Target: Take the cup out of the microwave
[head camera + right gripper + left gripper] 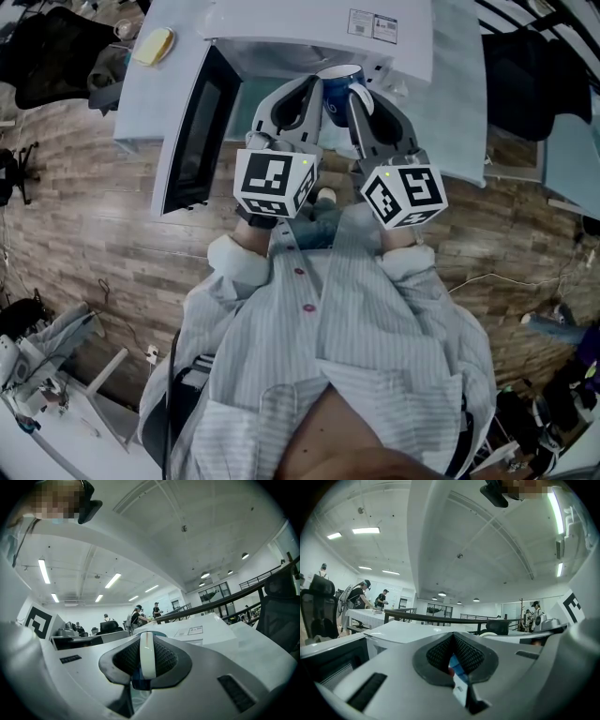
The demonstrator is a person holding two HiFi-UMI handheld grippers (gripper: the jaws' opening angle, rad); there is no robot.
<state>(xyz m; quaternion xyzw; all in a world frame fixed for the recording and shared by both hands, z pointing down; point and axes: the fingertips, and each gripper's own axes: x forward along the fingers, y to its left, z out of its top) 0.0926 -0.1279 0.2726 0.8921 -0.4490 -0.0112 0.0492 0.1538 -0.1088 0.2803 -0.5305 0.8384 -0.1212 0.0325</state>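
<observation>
Striped shirt (375, 356) fills the foreground of the head view, and beyond it both marker cubes (275, 184) point at the microwave (319, 28). Its door (197, 131) is swung wide to its left. The blue cup (337, 84) sits right at the microwave's open front, between the two tools; whether its base rests on the oven floor is hidden.

The right claw (147, 656) is narrow, pinching the cup's white handle (147, 644), which stands upright between the pads. The left claw (452, 660) is also nearly closed, with a blue-and-white strip caught between its pads, which I take to be the cup's wall.

By my reading the grasp is made and the withdrawal is the step in hand. The next move calls for drawing both hands together straight out of the microwave, keeping the cup upright and clear of the door, then finding bare tabletop (136, 103) beside the microwave.
</observation>
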